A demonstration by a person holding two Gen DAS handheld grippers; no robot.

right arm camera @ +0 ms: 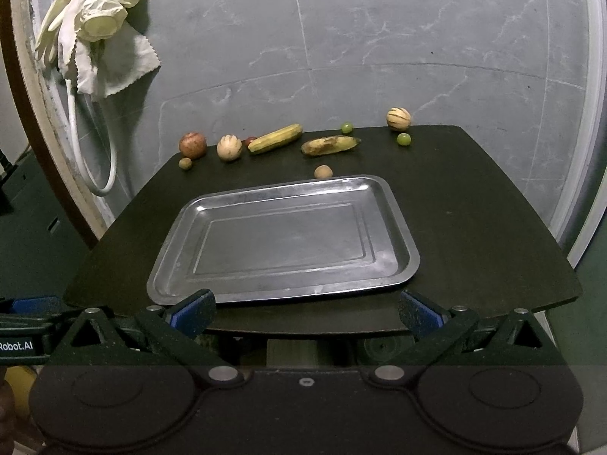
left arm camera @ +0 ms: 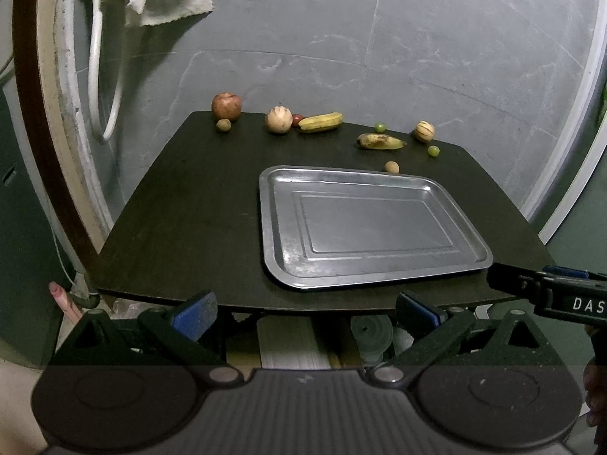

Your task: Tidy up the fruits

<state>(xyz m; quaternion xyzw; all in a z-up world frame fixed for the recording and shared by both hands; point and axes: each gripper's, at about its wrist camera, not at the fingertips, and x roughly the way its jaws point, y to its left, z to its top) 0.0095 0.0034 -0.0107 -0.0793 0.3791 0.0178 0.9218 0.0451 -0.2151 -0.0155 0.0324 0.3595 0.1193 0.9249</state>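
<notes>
Ten loose fruits lay beyond the far rim of the empty steel tray [right arm camera: 282, 240] on the dark table [right arm camera: 474, 227], none of them in it. Going left to right behind the tray: a red apple [right arm camera: 192, 145] with a small brown longan [right arm camera: 185, 163] just in front of it, a pale striped melon-like fruit [right arm camera: 229, 147], a small red fruit [right arm camera: 250, 140] tucked against the yellow banana [right arm camera: 275, 138], a bruised banana [right arm camera: 330, 145], another longan [right arm camera: 323, 171] almost touching the tray's rim, two green grapes [right arm camera: 346, 127] and [right arm camera: 403, 138], and a second striped fruit [right arm camera: 398, 118] at the far right. Both tools hung back at the tray's near edge: the left gripper [left arm camera: 305, 313] and the right gripper [right arm camera: 307, 313] each had their jaws spread wide, holding nothing. Sorting had probably not begun. A sensible start would be the right gripper reaching over the tray for the nearest longan, closing gently since round fruit may roll or squirt free; bananas would be best pinched across the middle, the bruised one softly.
</notes>
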